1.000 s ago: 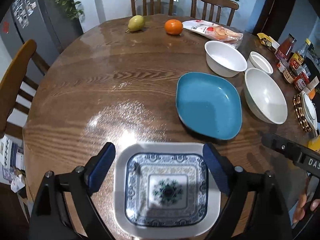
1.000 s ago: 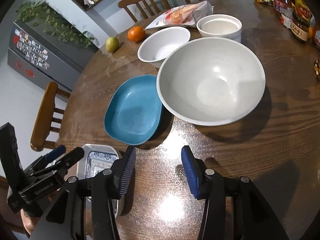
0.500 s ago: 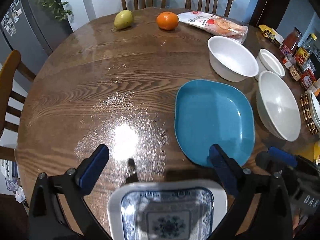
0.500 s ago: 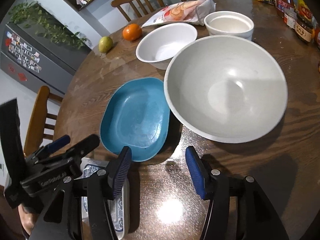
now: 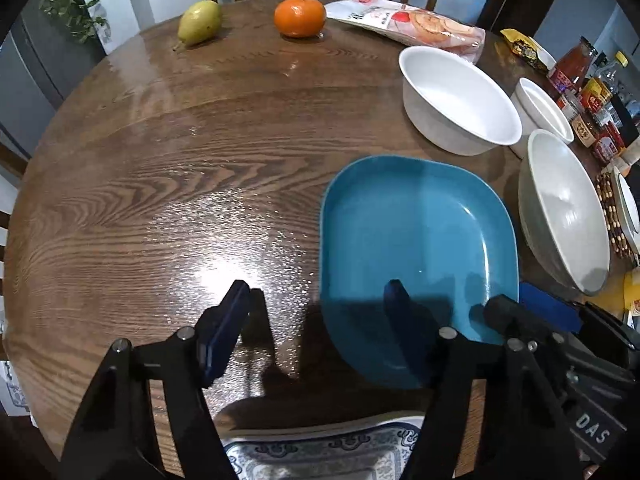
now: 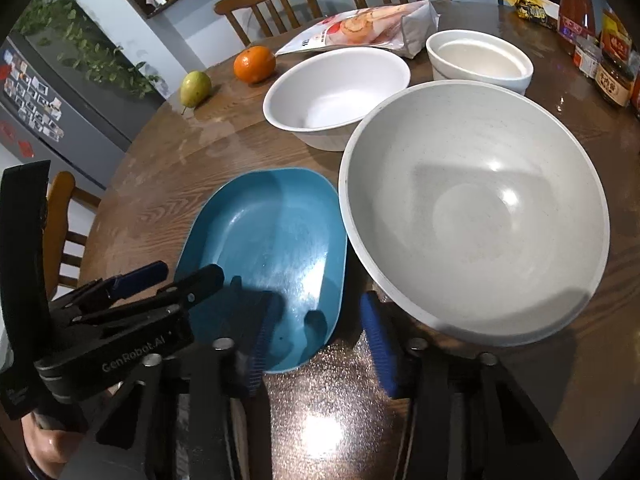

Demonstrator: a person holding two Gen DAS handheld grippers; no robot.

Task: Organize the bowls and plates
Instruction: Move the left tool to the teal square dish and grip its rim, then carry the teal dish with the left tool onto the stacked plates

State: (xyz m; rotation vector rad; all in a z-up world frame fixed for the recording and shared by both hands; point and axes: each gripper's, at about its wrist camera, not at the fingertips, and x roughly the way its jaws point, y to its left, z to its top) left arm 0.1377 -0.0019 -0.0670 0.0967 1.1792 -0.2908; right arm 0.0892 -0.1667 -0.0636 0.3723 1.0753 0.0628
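A round wooden table (image 5: 168, 168) fills both wrist views. Far ahead and to the left of the left gripper (image 5: 316, 312) lie a yellow-green pear (image 5: 199, 21) and, beside it, an orange (image 5: 299, 16). The left gripper points steeply down at the table; its jaws have just been closing and now stand apart, gripping nothing. Its left finger is over bare wood, while its right finger is over the near left part of a blue plate (image 5: 416, 248), which lies just ahead and to the right. Directly beneath this gripper, at the near table edge, only the far rim of a white plate with a blue pattern (image 5: 320, 448) shows. Ahead of the blue plate sits a white bowl (image 5: 460, 100), with a snack bag (image 5: 412, 24) beyond it. To the right of the white bowl stands a smaller white bowl (image 5: 544, 110), and nearer, a large pale bowl (image 5: 564, 212). The right gripper (image 6: 316, 340) is just right of the left one. Its jaws have also just been closing and stand apart with nothing clamped; the blue plate's near right rim lies between its fingers, though whether a pad touches it cannot be told. The large pale bowl sits immediately ahead and right.
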